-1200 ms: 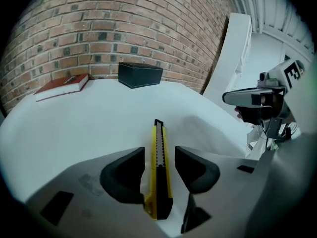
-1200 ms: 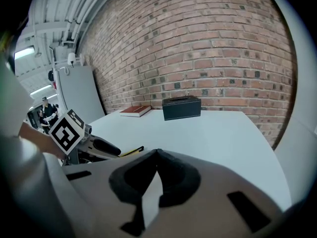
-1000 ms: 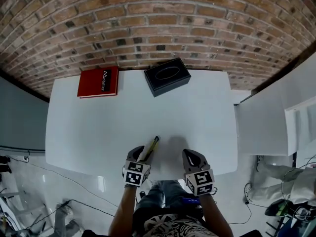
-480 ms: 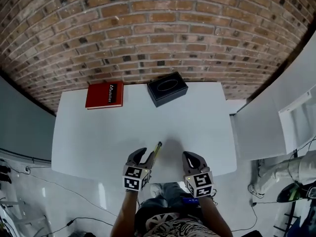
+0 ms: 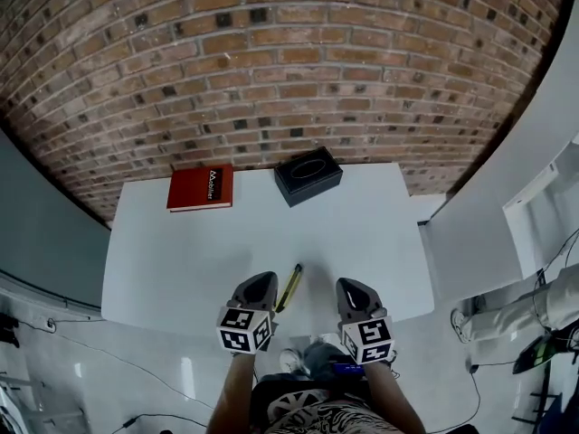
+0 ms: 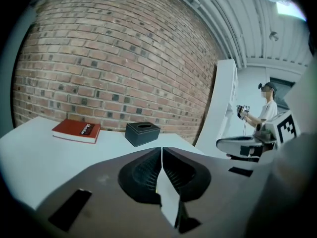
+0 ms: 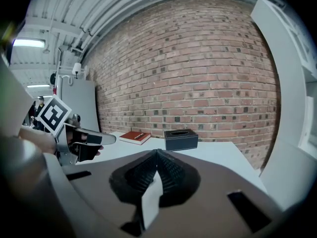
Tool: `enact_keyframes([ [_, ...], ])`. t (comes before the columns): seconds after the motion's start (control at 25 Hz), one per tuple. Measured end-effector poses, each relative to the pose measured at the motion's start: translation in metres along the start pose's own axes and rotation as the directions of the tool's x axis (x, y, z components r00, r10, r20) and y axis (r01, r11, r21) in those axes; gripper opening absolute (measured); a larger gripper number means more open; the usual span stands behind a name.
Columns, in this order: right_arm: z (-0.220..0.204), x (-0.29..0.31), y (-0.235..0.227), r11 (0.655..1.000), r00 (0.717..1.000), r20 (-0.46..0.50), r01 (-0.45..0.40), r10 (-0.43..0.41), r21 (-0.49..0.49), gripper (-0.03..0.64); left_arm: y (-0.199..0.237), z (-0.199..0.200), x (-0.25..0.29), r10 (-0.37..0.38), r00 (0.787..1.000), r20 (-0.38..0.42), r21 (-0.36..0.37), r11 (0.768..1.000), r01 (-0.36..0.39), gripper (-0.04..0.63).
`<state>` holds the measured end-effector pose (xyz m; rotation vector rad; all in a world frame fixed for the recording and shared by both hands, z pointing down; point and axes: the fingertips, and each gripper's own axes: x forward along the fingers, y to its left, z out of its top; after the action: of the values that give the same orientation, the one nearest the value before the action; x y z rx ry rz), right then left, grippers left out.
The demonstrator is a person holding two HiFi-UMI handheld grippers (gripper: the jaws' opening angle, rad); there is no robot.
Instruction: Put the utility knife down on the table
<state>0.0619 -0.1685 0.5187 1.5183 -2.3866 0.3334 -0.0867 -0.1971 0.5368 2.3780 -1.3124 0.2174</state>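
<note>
Left tongs [image 5: 260, 281] let go, just closed empty — utility knife [image 5: 289, 287] lies between them and shut right tongs [image 5: 349, 287].

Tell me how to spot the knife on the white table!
Start at the white table in front of the brick wall and look at its near edge. The utility knife lies there, seen from above just right of the left claw. It is a thin yellow-and-black stick, while the red book and black box are chunky and sit at the far edge.

book [image 5: 200, 188] lettering illegible (too small), utility knife [image 5: 289, 287] blurry
</note>
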Motion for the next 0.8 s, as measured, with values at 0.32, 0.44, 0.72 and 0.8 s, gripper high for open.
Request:
enact_keyframes([
  [0.32, 0.013, -0.011, 0.015, 1.0, 0.998, 0.057, 0.018, -0.017, -0.009, 0.0, -0.009, 0.033, -0.023, -0.034, 0.995, 0.094, 0.028, 0.999, 0.032, 0.017],
  [0.44, 0.019, -0.014, 0.017, 1.0, 0.997, 0.07, 0.023, -0.023, -0.012, 0.0, -0.006, 0.043, -0.03, -0.028, 0.991, 0.128, -0.006, 1.0, 0.029, 0.017],
  [0.72, 0.024, -0.022, 0.01, 0.999, 0.995, 0.083, 0.051, -0.051, -0.006, 0.0, 0.0, 0.05, -0.039, -0.001, 0.989, 0.151, 0.01, 1.0, -0.001, 0.017],
  [0.8, 0.024, -0.023, 0.009, 0.998, 0.995, 0.081, 0.058, -0.057, -0.007, 0.0, -0.001, 0.048, -0.041, -0.001, 0.989, 0.15, 0.015, 1.0, -0.001, 0.017],
])
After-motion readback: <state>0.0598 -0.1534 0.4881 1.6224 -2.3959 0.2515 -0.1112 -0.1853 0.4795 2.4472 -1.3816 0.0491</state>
